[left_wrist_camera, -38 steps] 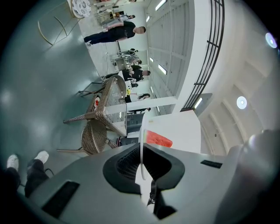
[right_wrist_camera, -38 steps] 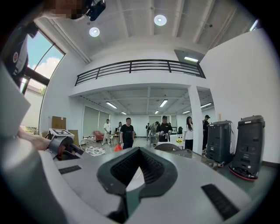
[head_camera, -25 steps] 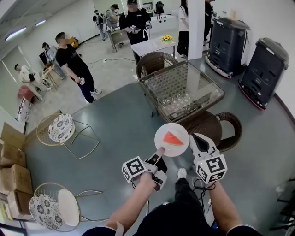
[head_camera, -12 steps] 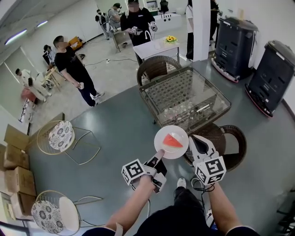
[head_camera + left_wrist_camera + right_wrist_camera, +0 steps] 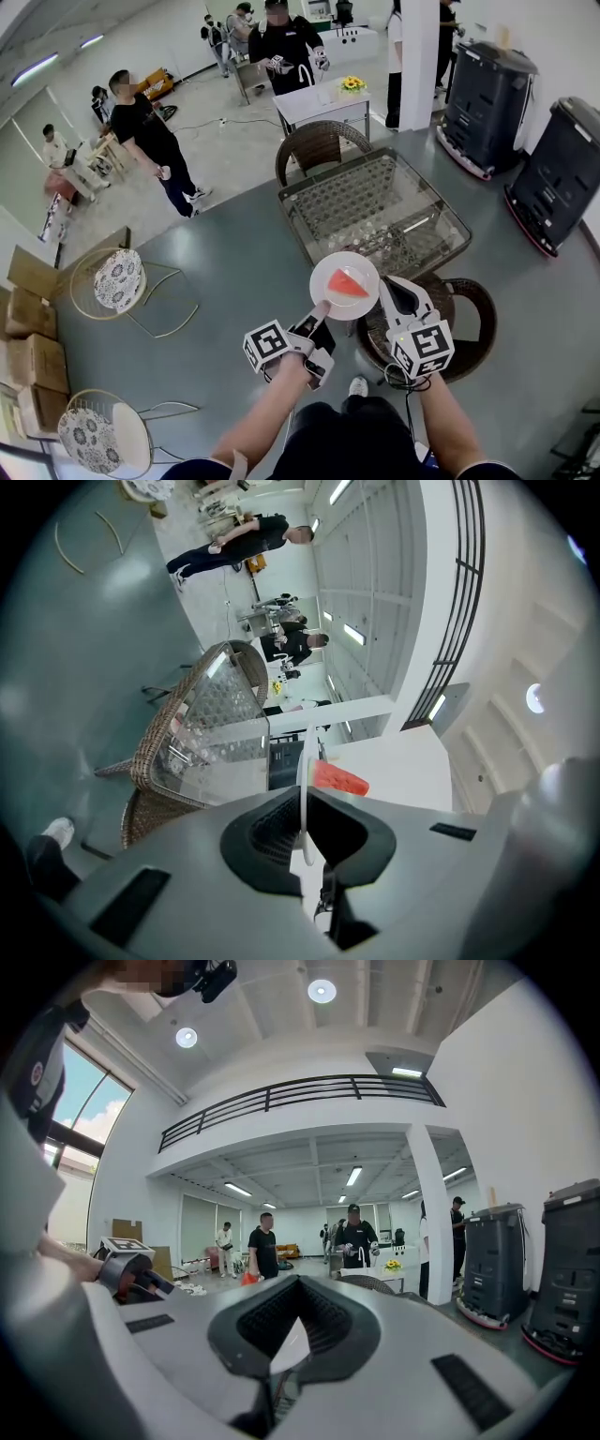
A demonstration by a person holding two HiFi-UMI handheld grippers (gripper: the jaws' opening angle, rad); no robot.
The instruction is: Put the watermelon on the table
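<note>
The left claw [image 5: 322,311] pinches the near rim of the plate [image 5: 342,261], watermelon [image 5: 348,282] on top; the desk [image 5: 375,202] lies just ahead. The right claw [image 5: 390,282], closed and empty, hangs beside.

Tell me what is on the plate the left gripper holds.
One red watermelon slice lies on the plate, nothing else. The left gripper covers the near rim.
</note>
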